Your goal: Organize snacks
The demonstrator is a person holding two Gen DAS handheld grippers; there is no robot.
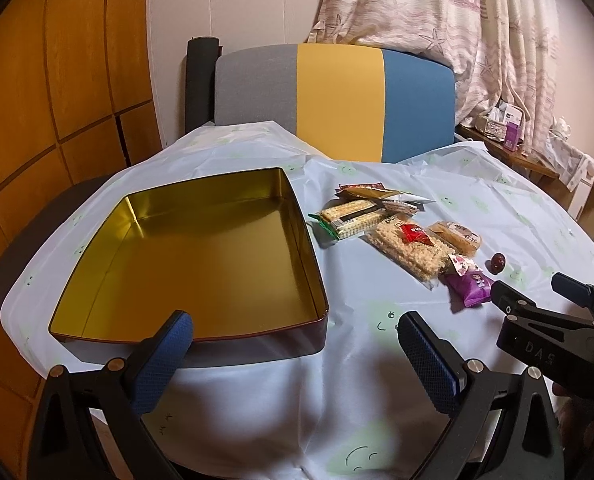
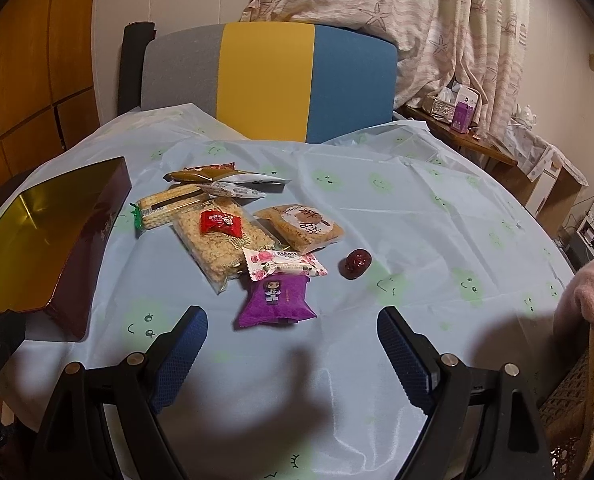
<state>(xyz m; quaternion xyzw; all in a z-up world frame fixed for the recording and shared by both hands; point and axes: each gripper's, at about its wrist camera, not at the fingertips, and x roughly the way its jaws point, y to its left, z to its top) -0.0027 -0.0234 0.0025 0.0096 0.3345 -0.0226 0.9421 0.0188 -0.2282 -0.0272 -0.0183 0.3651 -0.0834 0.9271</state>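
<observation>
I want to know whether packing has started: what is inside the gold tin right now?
Nothing shows inside the gold tin: its floor is bare in the left wrist view. The left gripper finger covers a bit of the near edge. The snacks all lie on the tablecloth.

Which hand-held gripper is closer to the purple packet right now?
Right. The right hand-held gripper hovers open just in front of the purple packet. The left hand-held gripper sits open farther left, at the tin's near edge.
</observation>
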